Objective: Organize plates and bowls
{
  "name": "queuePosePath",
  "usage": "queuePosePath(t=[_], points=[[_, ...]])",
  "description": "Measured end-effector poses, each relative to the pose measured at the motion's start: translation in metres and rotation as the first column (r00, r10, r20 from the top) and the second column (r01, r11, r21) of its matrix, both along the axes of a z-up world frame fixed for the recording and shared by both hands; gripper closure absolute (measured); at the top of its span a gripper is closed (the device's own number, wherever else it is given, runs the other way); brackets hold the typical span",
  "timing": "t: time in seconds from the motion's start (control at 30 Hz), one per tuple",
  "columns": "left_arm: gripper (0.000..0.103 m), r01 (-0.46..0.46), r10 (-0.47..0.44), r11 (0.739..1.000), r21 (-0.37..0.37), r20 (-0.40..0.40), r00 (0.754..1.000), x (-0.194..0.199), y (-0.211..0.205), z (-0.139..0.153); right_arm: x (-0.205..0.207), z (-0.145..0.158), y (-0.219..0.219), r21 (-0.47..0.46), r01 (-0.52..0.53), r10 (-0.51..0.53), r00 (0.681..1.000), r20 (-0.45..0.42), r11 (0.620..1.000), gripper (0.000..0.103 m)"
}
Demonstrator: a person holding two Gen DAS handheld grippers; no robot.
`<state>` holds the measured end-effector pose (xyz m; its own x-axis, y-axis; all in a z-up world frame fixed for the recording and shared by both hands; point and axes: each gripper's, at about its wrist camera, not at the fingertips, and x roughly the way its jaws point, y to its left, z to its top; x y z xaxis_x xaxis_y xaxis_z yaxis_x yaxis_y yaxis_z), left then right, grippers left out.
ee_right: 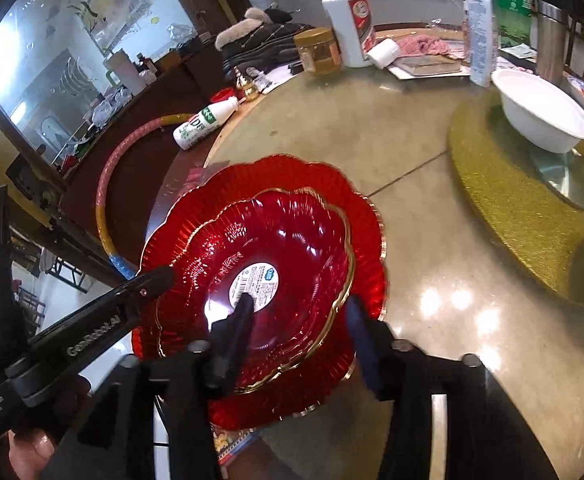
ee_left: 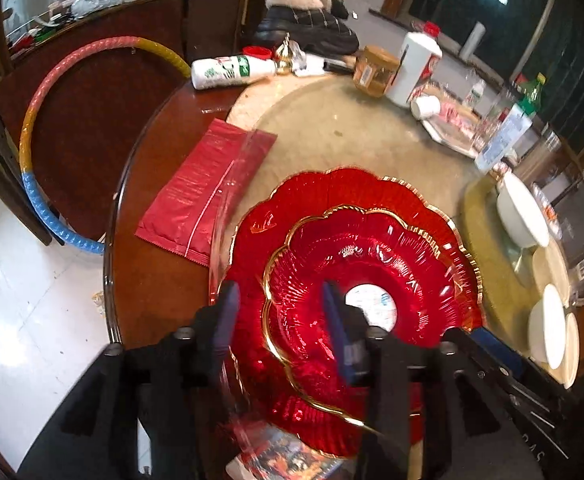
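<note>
A small red scalloped glass plate point(ee_left: 371, 256) point(ee_right: 292, 232) with a gold rim and a white label at its centre lies nested on a larger red plate point(ee_left: 292, 200) point(ee_right: 252, 172) of the same kind. My left gripper point(ee_left: 280, 296) is open astride the plates' left rims, one pad inside the small plate, the other outside; neither pad presses on glass. My right gripper point(ee_right: 299, 304) is open astride the small plate's right rim, one pad over the label. A white bowl point(ee_left: 521, 212) point(ee_right: 539, 116) stands on a gold mat point(ee_right: 503, 200).
Small white dishes point(ee_left: 547, 332) sit at the right edge. A red packet point(ee_left: 208, 192) lies left of the plates. At the back are a fallen white bottle point(ee_left: 232, 72), a jar point(ee_left: 373, 70) and a tall white bottle point(ee_left: 415, 68). A hoop point(ee_left: 32, 152) leans beyond the table edge.
</note>
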<state>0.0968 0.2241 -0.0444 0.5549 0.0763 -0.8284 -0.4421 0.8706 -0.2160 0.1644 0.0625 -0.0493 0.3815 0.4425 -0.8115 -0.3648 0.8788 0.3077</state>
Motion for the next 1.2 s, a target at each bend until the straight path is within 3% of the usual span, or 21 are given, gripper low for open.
queuePosePath(t=[0.1, 0.27, 0.43, 0.67, 0.87, 1.0, 1.2], points=[[0.055, 0.005, -0.006, 1.0, 0.017, 0.075, 0.997, -0.015, -0.009, 0.015, -0.009, 0.009, -0.012, 0.027, 0.021, -0.021, 1.0, 0.021, 0.999, 0.048], [0.024, 0.071, -0.087, 0.994, 0.083, 0.203, 0.975, -0.039, -0.044, 0.04, -0.027, 0.019, -0.047, 0.116, 0.073, -0.083, 0.992, 0.09, 0.991, 0.038], [0.022, 0.204, -0.242, 0.964, 0.173, 0.245, 0.939, -0.05, -0.096, 0.045, -0.038, 0.022, -0.096, 0.126, 0.179, -0.199, 0.965, 0.169, 0.976, 0.035], [0.02, 0.395, -0.441, 0.885, 0.245, 0.174, 0.88, -0.043, -0.172, 0.03, -0.047, 0.016, -0.168, 0.117, 0.309, -0.328, 0.918, 0.221, 0.944, 0.019], [0.02, 0.488, -0.532, 0.825, 0.283, 0.104, 0.84, -0.035, -0.223, 0.011, -0.062, 0.018, -0.214, 0.084, 0.399, -0.404, 0.854, 0.328, 0.913, 0.017], [0.02, 0.5, -0.538, 0.82, 0.277, 0.076, 0.839, -0.027, -0.236, -0.003, -0.07, 0.02, -0.233, 0.109, 0.438, -0.444, 0.81, 0.383, 0.892, 0.016], [0.02, 0.487, -0.519, 0.836, 0.252, 0.078, 0.851, -0.018, -0.241, -0.021, -0.079, 0.02, -0.244, 0.167, 0.448, -0.472, 0.761, 0.445, 0.878, 0.014]])
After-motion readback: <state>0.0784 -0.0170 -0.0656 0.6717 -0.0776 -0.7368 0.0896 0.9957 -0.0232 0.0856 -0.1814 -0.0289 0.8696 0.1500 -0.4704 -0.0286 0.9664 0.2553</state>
